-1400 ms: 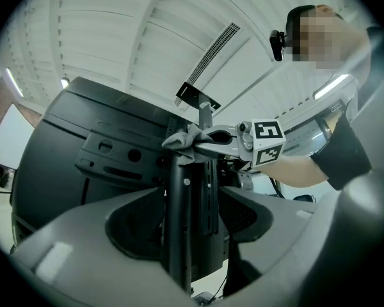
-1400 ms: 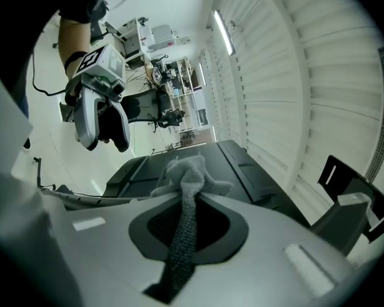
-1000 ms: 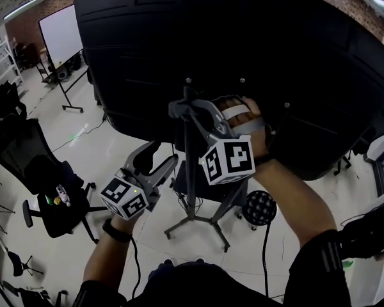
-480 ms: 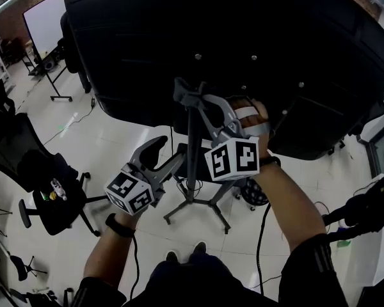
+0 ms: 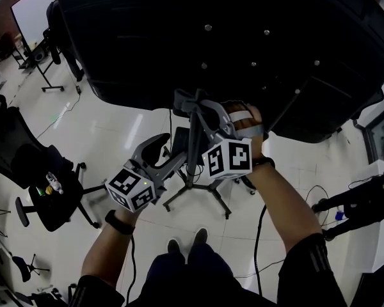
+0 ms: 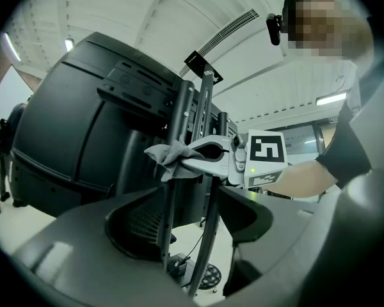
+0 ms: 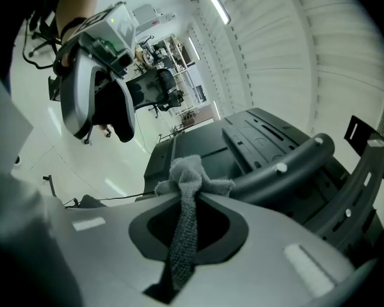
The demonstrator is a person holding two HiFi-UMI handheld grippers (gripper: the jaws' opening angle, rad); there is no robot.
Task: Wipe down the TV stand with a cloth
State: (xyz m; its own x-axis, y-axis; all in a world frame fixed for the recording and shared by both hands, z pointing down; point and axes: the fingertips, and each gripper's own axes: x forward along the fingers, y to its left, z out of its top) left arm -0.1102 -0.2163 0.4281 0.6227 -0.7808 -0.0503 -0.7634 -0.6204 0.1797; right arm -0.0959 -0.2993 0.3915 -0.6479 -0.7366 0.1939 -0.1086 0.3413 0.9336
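The TV stand is a black pole [image 5: 193,147] on spread legs [image 5: 211,200], carrying the big black TV [image 5: 243,43] seen from behind. My right gripper [image 5: 184,101] is high on the pole, at the TV's lower edge, shut on a grey cloth [image 7: 189,178]. The left gripper view shows the cloth [image 6: 169,155] bunched against the pole [image 6: 179,171] by the right gripper [image 6: 201,157]. My left gripper [image 5: 161,155] hangs lower, left of the pole, open and empty. Its jaws [image 6: 195,206] frame the two stand tubes without touching them.
A black office chair [image 5: 45,190] stands at the left on the white tiled floor. A whiteboard [image 5: 32,11] is at the far left back. Another black stand [image 5: 352,203] is at the right. Cables run across the floor [image 5: 262,235]. The person's feet [image 5: 185,243] are close to the stand's legs.
The head view has pulled back, so the feet now show and the TV sits higher. The right gripper with the cloth is now level with the TV's lower edge. The left gripper stays open.
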